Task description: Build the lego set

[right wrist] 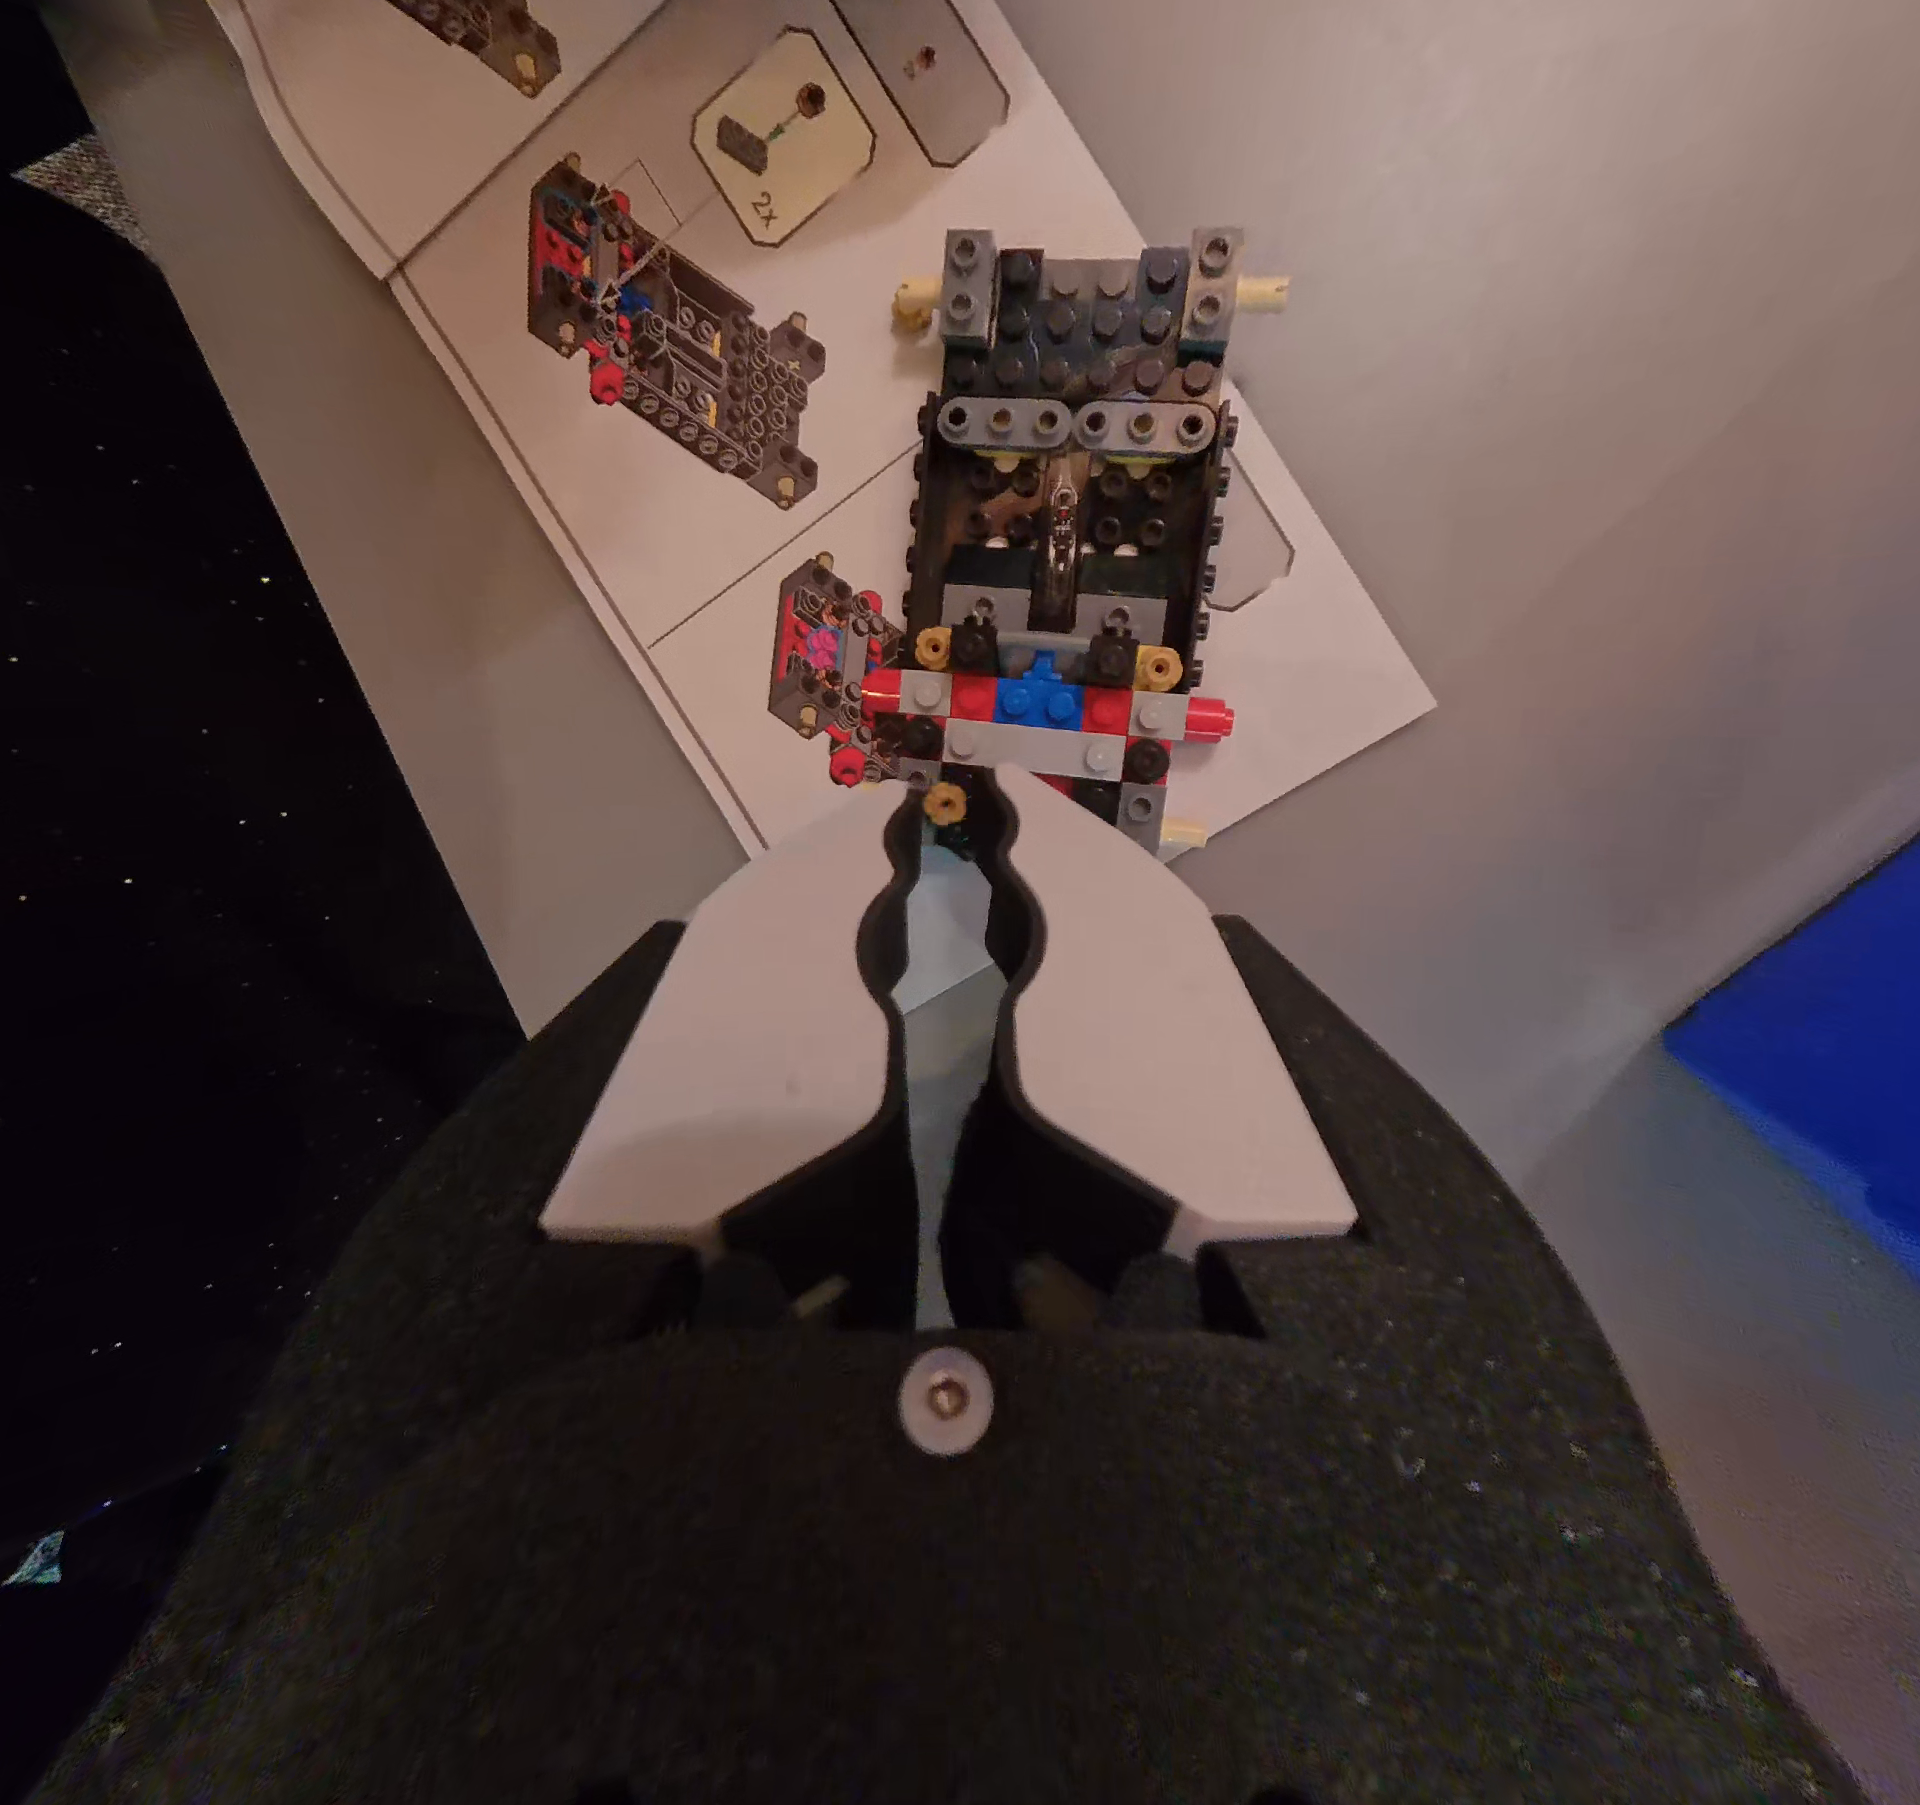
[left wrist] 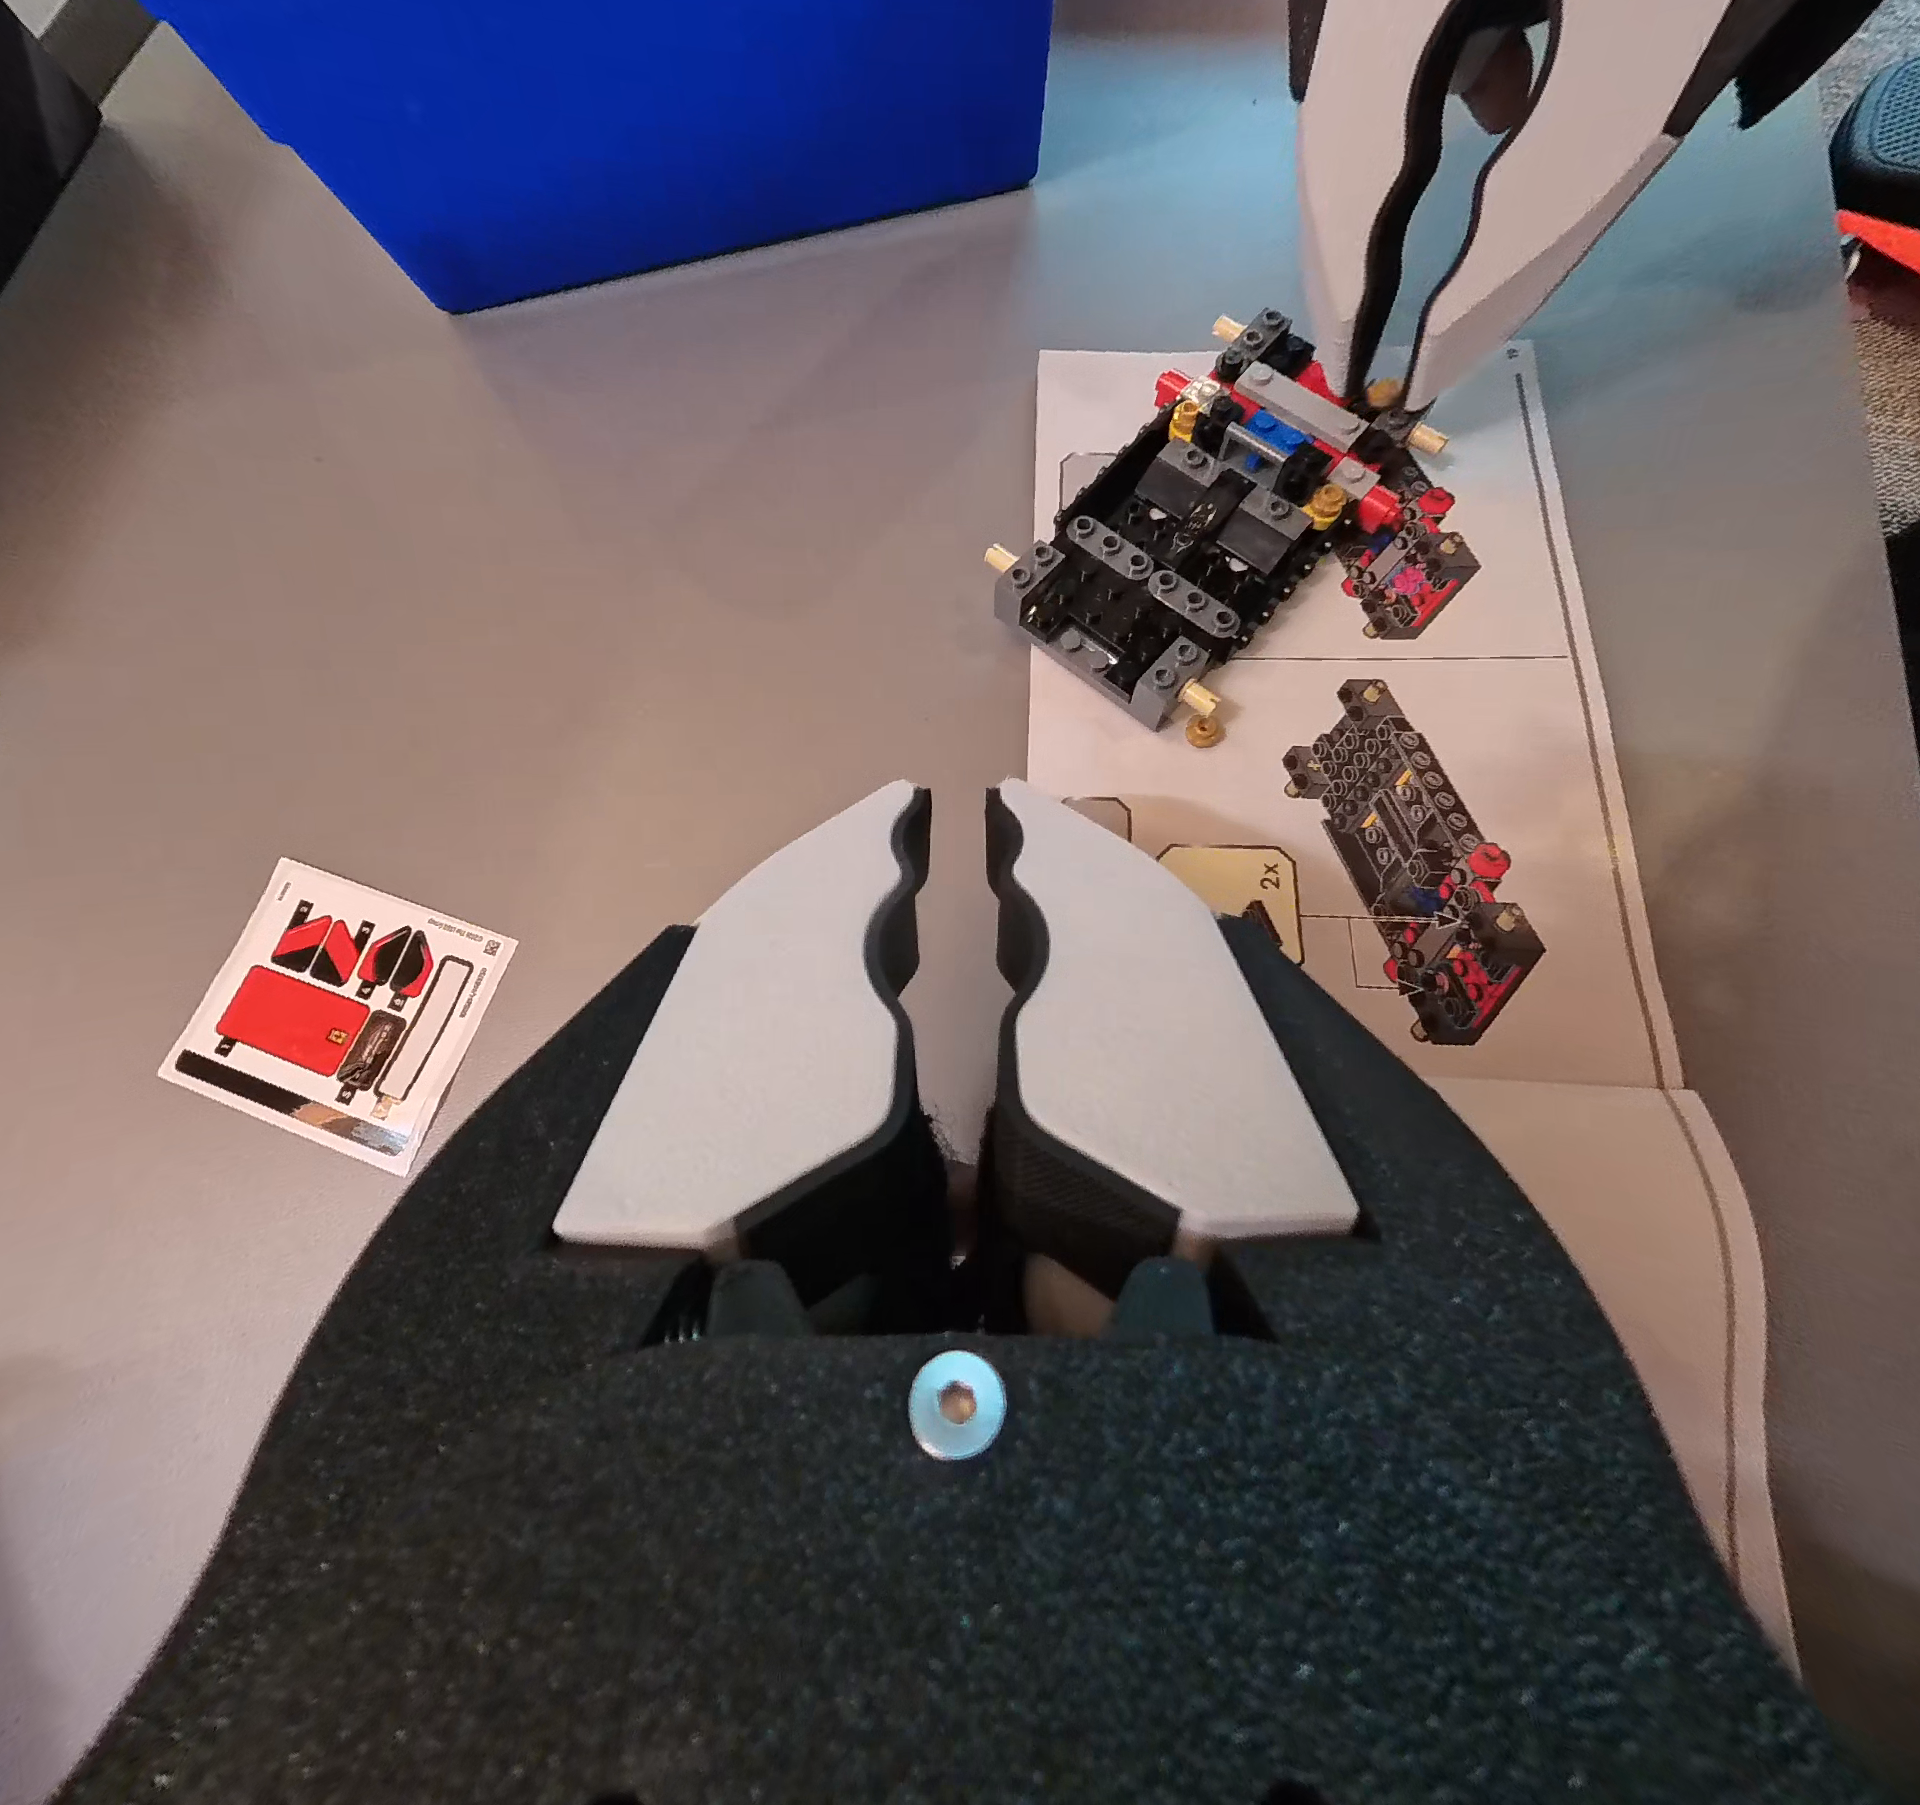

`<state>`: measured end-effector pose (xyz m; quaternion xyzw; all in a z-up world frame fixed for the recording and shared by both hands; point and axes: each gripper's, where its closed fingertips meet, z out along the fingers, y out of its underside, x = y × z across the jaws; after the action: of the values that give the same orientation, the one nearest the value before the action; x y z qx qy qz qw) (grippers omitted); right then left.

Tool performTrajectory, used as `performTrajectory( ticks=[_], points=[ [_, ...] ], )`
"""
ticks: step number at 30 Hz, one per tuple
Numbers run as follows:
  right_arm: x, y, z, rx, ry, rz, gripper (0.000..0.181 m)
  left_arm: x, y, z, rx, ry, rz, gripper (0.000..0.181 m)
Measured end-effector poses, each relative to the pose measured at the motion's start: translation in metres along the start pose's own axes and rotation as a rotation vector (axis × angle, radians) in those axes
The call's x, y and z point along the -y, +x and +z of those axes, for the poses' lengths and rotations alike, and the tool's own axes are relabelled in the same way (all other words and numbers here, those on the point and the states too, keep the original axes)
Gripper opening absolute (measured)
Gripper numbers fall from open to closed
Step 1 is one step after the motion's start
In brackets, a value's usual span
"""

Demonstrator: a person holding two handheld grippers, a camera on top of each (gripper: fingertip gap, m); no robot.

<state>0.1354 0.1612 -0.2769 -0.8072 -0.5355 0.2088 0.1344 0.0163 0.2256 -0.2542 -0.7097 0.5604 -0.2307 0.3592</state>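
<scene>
A partly built Lego car chassis (left wrist: 1195,550), black and grey with a red, blue and grey rear, lies on the open instruction booklet (left wrist: 1455,716). It also shows in the right wrist view (right wrist: 1070,508). My right gripper (right wrist: 951,810) is shut on a small black piece with a gold round stud (right wrist: 943,801) and holds it against the chassis's near rear corner. In the left wrist view the right gripper (left wrist: 1382,394) comes down from above. My left gripper (left wrist: 958,799) hovers over the table near the booklet's corner, almost shut with a thin gap, and empty.
A blue bin (left wrist: 623,72) stands at the back of the grey table. A sticker sheet (left wrist: 338,1012) lies left of my left gripper. A loose gold round piece (left wrist: 1205,729) lies on the booklet by the chassis. The table edge and dark floor (right wrist: 208,716) are close by. My hands' fingertips stand some 15 centimetres from each other.
</scene>
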Motion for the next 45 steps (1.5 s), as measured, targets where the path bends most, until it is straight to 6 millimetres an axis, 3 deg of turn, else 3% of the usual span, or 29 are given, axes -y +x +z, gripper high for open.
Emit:
performTrajectory(
  ticks=[6, 12, 20, 29, 45],
  points=[
    [0.002, 0.002, 0.0, 0.008, 0.028, 0.005, 0.009, -0.001, 0.0, 0.001, -0.001, -0.004, 0.002, 0.01],
    [0.003, 0.005, -0.012, 0.012, 0.105, 0.011, 0.001, -0.001, 0.0, 0.002, -0.005, -0.004, 0.001, 0.009],
    [-0.004, 0.003, -0.001, 0.035, 0.104, 0.017, 0.0, -0.002, 0.006, 0.009, -0.021, -0.023, 0.02, 0.009],
    [-0.001, 0.002, -0.003, 0.033, 0.105, 0.006, 0.0, 0.007, 0.027, 0.028, -0.074, -0.028, 0.077, 0.01],
    [0.0, 0.002, -0.001, 0.025, 0.074, 0.02, 0.0, 0.02, 0.035, 0.039, -0.076, 0.014, 0.087, 0.009]
  ],
)
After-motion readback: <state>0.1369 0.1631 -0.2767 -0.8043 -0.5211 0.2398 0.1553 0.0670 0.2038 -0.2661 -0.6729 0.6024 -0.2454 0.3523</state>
